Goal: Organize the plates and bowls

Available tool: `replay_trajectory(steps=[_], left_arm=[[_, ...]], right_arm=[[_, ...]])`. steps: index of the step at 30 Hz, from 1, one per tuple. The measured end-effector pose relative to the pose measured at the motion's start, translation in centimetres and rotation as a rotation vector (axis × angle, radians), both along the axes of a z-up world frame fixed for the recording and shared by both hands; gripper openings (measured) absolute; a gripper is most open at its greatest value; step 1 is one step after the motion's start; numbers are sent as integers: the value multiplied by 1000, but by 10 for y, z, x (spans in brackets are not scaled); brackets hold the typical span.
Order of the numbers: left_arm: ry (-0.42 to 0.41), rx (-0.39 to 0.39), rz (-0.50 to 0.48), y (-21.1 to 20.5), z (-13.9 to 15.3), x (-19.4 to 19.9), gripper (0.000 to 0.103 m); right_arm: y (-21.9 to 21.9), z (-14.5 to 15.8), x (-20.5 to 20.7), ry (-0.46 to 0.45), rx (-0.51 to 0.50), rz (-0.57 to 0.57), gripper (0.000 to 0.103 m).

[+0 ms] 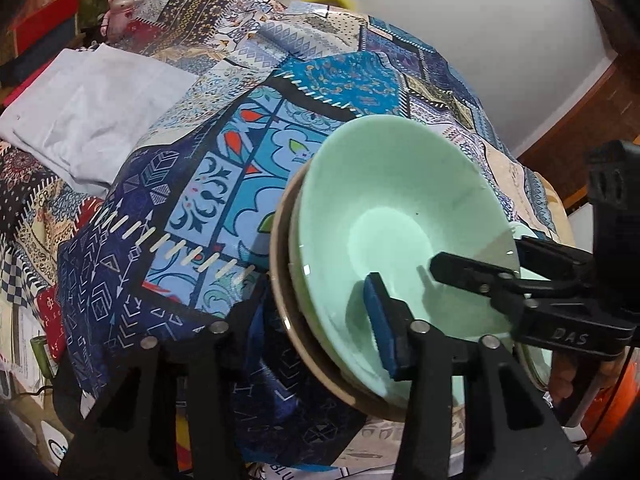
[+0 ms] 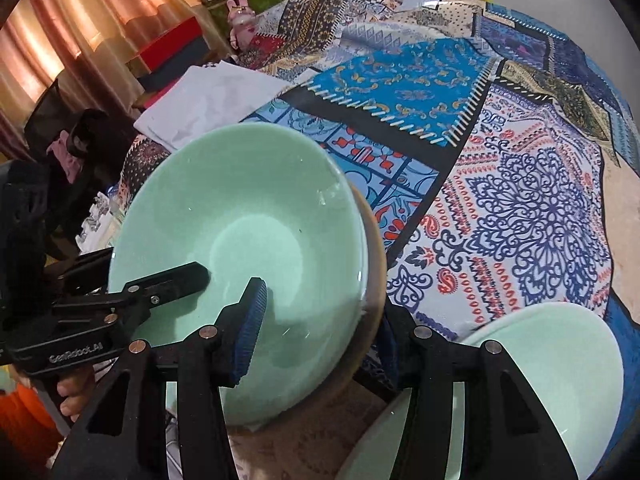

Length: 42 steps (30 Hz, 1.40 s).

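Gripping from opposite sides, the left gripper (image 1: 316,340) and the right gripper (image 2: 320,344) each straddle the rim of a mint-green bowl (image 2: 248,264). That bowl sits nested in a tan-rimmed dish (image 1: 280,280), apparently with another green rim between them. Each tool has one finger inside the bowl and the other outside the stack's wall, so the jaws stand partly spread around the wall; whether they press firmly cannot be told. Holding both edges probably keeps the tilted stack steady as it is carried or set down. The stack lies over the patchwork cloth (image 1: 208,184) covering the tabletop, and the left gripper's blue pad (image 1: 380,320) rests against the bowl's inner slope. Just right of the stack, a second mint-green bowl (image 2: 560,360) waits near the right gripper's outer finger, likely the next piece to join.
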<state>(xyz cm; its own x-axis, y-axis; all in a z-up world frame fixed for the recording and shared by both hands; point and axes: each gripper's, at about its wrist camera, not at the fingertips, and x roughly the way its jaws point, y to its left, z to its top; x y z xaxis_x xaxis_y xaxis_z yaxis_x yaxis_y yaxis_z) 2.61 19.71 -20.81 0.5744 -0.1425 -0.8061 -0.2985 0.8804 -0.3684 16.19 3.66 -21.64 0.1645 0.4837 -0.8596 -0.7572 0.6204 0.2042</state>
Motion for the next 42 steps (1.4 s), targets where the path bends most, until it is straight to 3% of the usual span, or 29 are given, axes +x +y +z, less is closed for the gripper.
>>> replay_trajectory(steps=[6,18,30,42], left_arm=[[7,6,11,-4,3,1,38],[38,10,68,-7,12,8,38],[-18,34,71,-18,45,6,38],[-66,67,13,-54,79,14,38]], right_arm=[[-4,-3,6,35,14,-29,38],[-9,2,8,75,67,-99,37],[-23,33,4,9,128,-124,37],[-60,62,5,-56,161,-165,37]])
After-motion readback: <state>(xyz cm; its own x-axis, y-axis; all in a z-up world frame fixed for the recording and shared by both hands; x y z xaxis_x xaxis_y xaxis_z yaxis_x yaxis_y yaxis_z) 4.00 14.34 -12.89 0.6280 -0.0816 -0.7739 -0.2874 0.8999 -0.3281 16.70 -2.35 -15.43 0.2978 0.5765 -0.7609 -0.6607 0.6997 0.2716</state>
